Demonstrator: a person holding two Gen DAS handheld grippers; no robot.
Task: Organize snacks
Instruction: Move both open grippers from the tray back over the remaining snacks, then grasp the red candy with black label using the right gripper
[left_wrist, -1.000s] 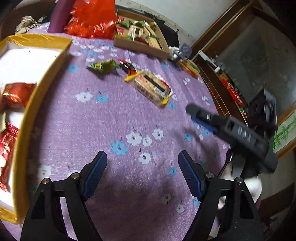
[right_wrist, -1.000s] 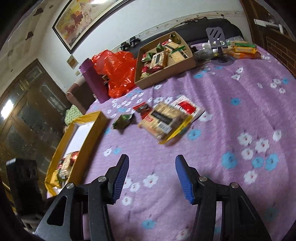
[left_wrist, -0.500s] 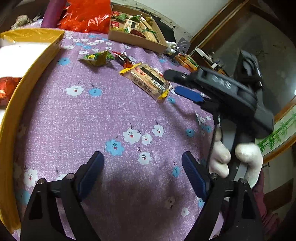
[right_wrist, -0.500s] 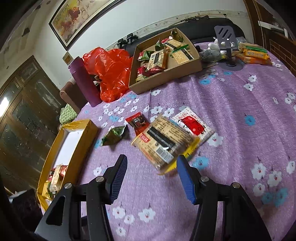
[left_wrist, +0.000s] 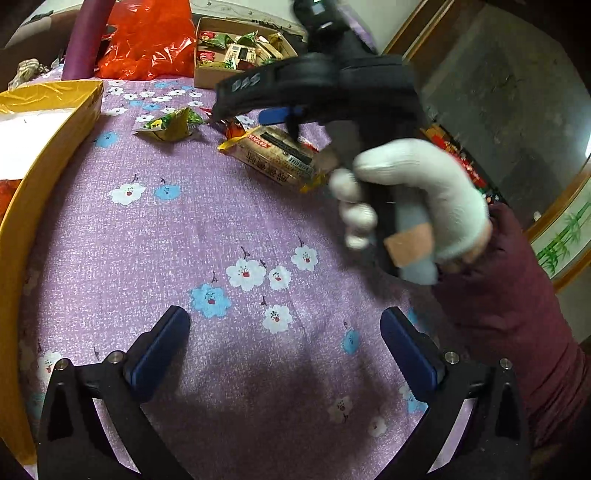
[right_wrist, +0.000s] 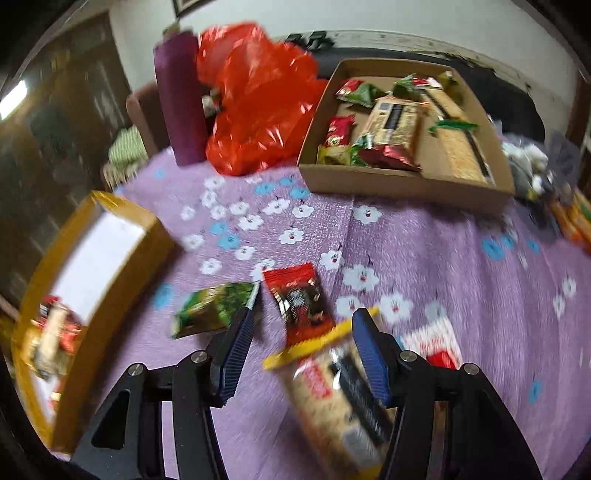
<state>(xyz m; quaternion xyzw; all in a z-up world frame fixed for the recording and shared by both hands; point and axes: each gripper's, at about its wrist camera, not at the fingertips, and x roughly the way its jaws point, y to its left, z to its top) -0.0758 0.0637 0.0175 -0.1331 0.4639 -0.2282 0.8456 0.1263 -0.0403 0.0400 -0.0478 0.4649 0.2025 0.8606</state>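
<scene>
My left gripper (left_wrist: 284, 317) hangs over bare purple cloth, its jaws opening wide with nothing between them. My right gripper (right_wrist: 303, 317) is open just above the loose snacks. Under its jaws lie the yellow end of a long cracker pack (right_wrist: 332, 398) and a red packet (right_wrist: 295, 295), and the pads press on neither. A green packet (right_wrist: 210, 306) lies just left of its left finger. In the left wrist view a white-gloved hand (left_wrist: 406, 192) holds the right gripper (left_wrist: 258, 110) over the cracker pack (left_wrist: 277, 155), with the green packet (left_wrist: 170, 123) to its left.
A yellow box (right_wrist: 110, 258) holding a few snacks stands at the left, its wall (left_wrist: 48, 147) close to my left gripper. A cardboard box (right_wrist: 399, 184) of snacks stands at the back, beside a red plastic bag (right_wrist: 258, 103) and a purple cylinder (right_wrist: 177, 96). A white-and-red packet (right_wrist: 436, 343) lies right of the cracker pack.
The right gripper has swung in from the right edge to stand over the cracker pack and red packet. My left gripper's jaws have spread wider and it has stayed in place.
</scene>
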